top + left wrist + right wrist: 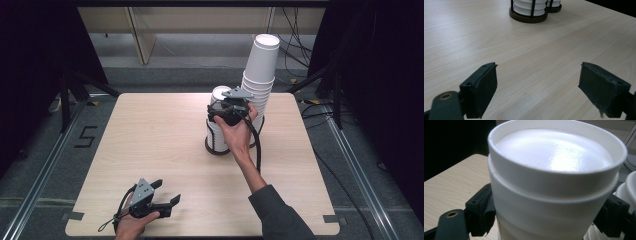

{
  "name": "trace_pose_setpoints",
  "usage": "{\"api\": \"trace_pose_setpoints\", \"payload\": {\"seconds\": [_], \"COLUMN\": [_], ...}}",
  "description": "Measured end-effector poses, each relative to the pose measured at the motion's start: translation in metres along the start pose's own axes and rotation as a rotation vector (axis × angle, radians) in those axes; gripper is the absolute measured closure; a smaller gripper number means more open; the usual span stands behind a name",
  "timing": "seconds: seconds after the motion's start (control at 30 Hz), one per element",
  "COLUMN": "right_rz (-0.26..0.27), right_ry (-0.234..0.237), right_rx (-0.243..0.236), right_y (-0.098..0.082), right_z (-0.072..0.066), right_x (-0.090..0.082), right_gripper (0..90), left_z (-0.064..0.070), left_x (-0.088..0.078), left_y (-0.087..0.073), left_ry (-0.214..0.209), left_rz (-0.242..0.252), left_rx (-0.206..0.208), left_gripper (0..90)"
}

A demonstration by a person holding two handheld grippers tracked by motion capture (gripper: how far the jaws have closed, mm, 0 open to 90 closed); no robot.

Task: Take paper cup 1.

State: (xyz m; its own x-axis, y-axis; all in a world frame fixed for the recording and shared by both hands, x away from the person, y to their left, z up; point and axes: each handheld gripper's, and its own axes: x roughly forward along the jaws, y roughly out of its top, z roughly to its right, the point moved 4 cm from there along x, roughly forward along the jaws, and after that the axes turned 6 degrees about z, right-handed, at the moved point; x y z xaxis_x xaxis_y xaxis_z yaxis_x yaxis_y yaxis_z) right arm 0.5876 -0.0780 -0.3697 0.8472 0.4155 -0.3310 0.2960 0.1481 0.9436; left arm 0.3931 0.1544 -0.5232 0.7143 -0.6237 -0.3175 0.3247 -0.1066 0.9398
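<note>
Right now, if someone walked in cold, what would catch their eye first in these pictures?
Probably the tall stack of white paper cups, leaning at the table's far right. Just left of it, the right gripper is clamped on the shorter cup stack in a black holder. The left gripper rests open near the front edge.

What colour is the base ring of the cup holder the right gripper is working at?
Dark brown base ring, clearest in the left gripper view.
</note>
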Motion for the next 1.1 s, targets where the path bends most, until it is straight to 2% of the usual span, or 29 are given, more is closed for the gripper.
{"api": "trace_pose_setpoints", "payload": {"seconds": [0.1,0.13,0.2,0.43,0.5,0.67,0.73,0.8,0.9,0.93,0.97,1.03,1.1], "right_rz": [0.000,-0.001,0.022,0.064,0.071,0.099,0.122,0.133,0.166,0.166,0.180,0.183,0.185], "right_ry": [-0.007,-0.005,0.001,-0.011,0.000,-0.004,0.008,0.010,0.045,0.045,0.069,0.074,0.101], "right_rx": [-0.007,0.008,0.007,-0.005,0.002,-0.016,-0.004,-0.017,-0.007,-0.007,0.007,-0.016,-0.015], "right_y": [0.001,0.002,0.005,0.026,0.031,0.042,0.051,0.055,0.068,0.068,0.072,0.074,0.075], "right_z": [0.001,0.000,0.000,0.000,-0.001,-0.001,-0.003,-0.003,-0.003,-0.003,-0.003,-0.002,-0.003], "right_x": [-0.001,-0.001,-0.003,-0.015,-0.019,-0.027,-0.035,-0.038,-0.054,-0.054,-0.062,-0.070,-0.080], "right_gripper": [19.0,19.4,19.7,19.9,19.8,19.9,19.9,19.9,19.9,19.9,19.9,19.9,19.9], "left_z": [0.000,0.000,-0.001,0.000,0.000,0.001,0.000,0.001,0.000,0.000,0.000,0.000,-0.001], "left_x": [0.000,0.000,0.000,0.000,0.000,0.001,0.001,0.002,0.000,0.000,0.000,0.000,0.000], "left_y": [0.000,0.000,0.000,0.000,0.000,0.000,0.000,0.000,0.000,0.000,0.000,0.000,0.000], "left_ry": [-0.001,0.002,0.002,-0.005,-0.001,-0.007,-0.004,-0.006,0.003,0.003,0.003,0.006,0.008], "left_rz": [-0.001,0.001,-0.006,0.002,-0.002,-0.004,-0.002,0.001,-0.007,-0.007,-0.006,-0.006,-0.007], "left_rx": [-0.001,-0.005,0.001,-0.002,-0.003,0.003,-0.002,-0.004,0.001,0.001,0.002,0.002,0.004], "left_gripper": [14.6,14.6,14.6,14.6,14.6,14.6,14.6,14.6,14.6,14.6,14.6,14.6,14.6]}}
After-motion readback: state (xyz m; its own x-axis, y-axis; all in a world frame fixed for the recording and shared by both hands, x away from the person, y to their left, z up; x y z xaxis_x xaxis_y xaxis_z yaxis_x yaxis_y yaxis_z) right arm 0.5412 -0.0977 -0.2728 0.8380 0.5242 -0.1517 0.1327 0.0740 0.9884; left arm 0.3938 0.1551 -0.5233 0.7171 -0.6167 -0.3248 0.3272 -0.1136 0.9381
